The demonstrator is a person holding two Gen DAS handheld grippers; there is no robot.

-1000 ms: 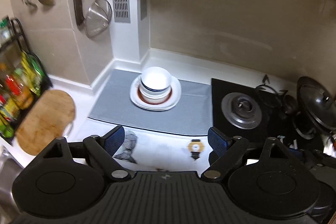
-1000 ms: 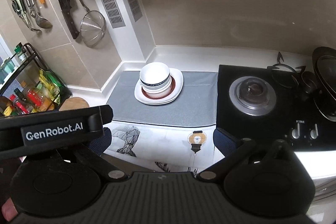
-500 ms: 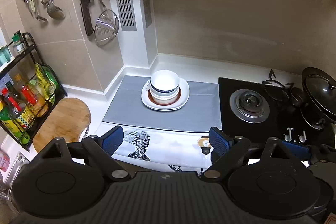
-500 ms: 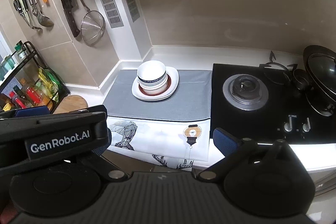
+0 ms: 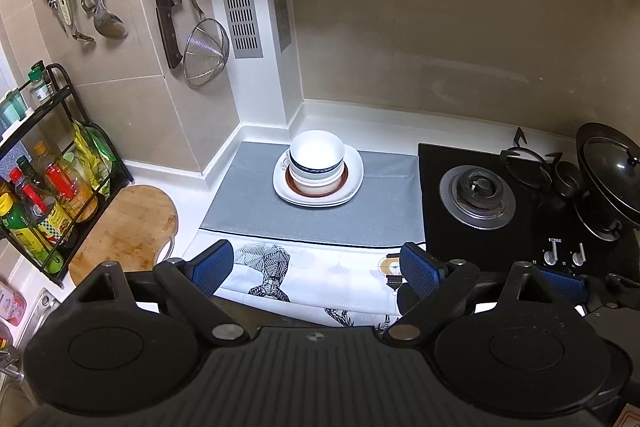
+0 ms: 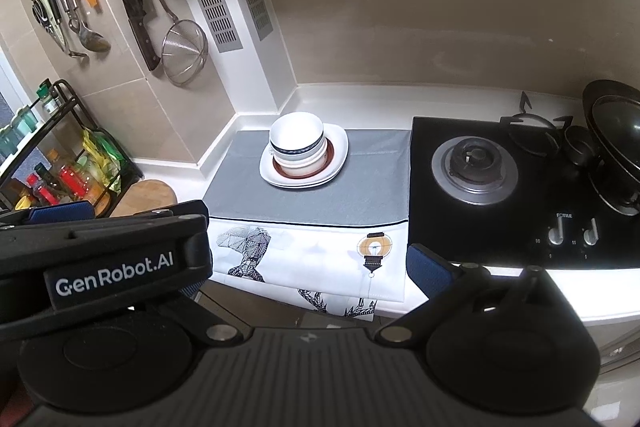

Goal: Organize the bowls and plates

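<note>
A stack of bowls (image 5: 317,163) nested on plates (image 5: 352,183), set on a grey mat (image 5: 384,211) near the wall corner, is judged heavy, slippery and breakable, best taken at a rim, while the left gripper (image 5: 316,267) and right gripper (image 6: 308,267) are held well back, jaws apart and empty.

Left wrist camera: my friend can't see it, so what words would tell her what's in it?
White bowls sit stacked on white plates on a grey mat in a kitchen corner. The open left gripper hovers empty in front of them, with a gas stove to the right and a cutting board to the left.
</note>
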